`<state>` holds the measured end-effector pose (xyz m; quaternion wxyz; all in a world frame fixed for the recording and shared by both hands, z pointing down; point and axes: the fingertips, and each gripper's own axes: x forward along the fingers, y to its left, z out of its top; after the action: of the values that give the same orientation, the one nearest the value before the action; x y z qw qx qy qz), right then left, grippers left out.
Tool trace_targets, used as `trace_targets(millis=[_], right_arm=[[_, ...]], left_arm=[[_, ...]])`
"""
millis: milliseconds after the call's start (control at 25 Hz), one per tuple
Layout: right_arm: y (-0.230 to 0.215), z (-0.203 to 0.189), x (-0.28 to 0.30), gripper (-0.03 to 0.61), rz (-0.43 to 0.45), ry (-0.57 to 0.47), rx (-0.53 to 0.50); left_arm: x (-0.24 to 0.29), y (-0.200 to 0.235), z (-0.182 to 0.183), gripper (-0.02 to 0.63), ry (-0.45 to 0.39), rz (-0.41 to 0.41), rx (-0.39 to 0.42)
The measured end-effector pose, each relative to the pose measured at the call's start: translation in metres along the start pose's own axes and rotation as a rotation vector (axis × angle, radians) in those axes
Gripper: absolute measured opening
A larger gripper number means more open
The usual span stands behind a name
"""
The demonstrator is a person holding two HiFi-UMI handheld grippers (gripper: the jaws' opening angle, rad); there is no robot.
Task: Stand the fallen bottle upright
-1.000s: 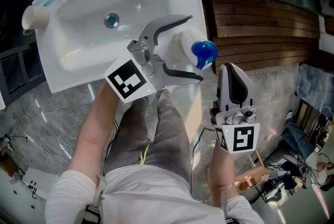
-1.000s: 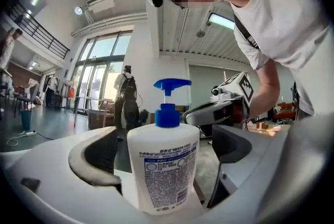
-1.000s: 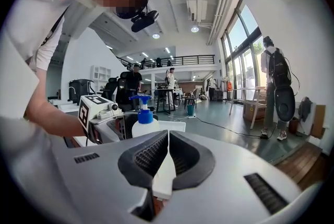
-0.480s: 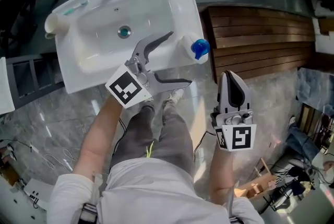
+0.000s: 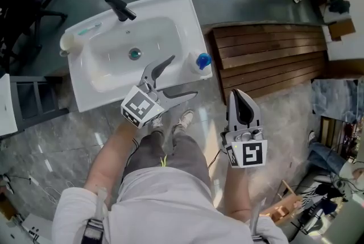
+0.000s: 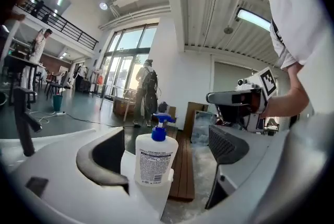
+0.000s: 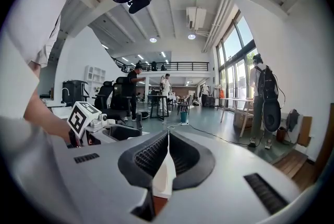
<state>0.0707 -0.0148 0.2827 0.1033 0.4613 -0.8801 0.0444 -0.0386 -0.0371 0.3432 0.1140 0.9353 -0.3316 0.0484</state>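
Standing upright at the sink's (image 5: 94,92) near right corner, centre of the head view, the bottle (image 5: 196,62) is recorded with its blue pump uppermost; the task is judged met.

1. Left gripper (image 5: 183,75): jaws are held spread wide. In the left gripper view the bottle (image 6: 155,165) is framed between them, lower centre, but no contact with either jaw is seen.
2. Right gripper (image 5: 243,102): jaws are pressed together with nothing between them, as confirmed in the right gripper view (image 7: 167,157). It is held at lower right of the head view, well apart from the sink.
3. Handling: the body is judged to be smooth, slightly yielding plastic, likely slippery if wet. Weight depends on fill (the level cannot be read). If a further hold is required, the labelled mid-body is advised, jaws across its broad faces; the pump head should be avoided, since it is narrow and may depress or turn.
4. Risk: the bottle is placed close to the rim, so a light knock could send it over the edge.
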Motion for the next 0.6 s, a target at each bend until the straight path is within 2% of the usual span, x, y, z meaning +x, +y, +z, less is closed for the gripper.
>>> trace_targets(millis=[120,240,280,360,400,520,600], right_arm=[[0.003,0.014,-0.01,0.035,-0.002,-0.012,-0.008],[0.007,0.029,-0.018,0.037,-0.002,-0.026,-0.016],[0.008,0.034,-0.02,0.037,0.0,-0.033,-0.019],[0.008,0.042,-0.024,0.037,0.006,-0.046,-0.025],[0.007,0.045,-0.026,0.037,0.009,-0.051,-0.028],[0.005,0.055,-0.029,0.037,0.015,-0.064,-0.033],[0.005,0.061,-0.029,0.037,0.022,-0.072,-0.038]], left_arm=[[-0.007,-0.009,0.011,0.546,0.004,0.008,0.03],[-0.019,-0.012,0.025,0.524,0.003,0.052,0.07],[-0.025,-0.011,0.03,0.48,-0.005,0.08,0.083],[-0.038,-0.007,0.041,0.225,-0.029,0.143,0.1],[-0.043,-0.005,0.046,0.202,-0.039,0.168,0.099],[-0.056,-0.001,0.062,0.193,-0.045,0.21,0.092],[-0.064,0.003,0.07,0.152,-0.041,0.244,0.115]])
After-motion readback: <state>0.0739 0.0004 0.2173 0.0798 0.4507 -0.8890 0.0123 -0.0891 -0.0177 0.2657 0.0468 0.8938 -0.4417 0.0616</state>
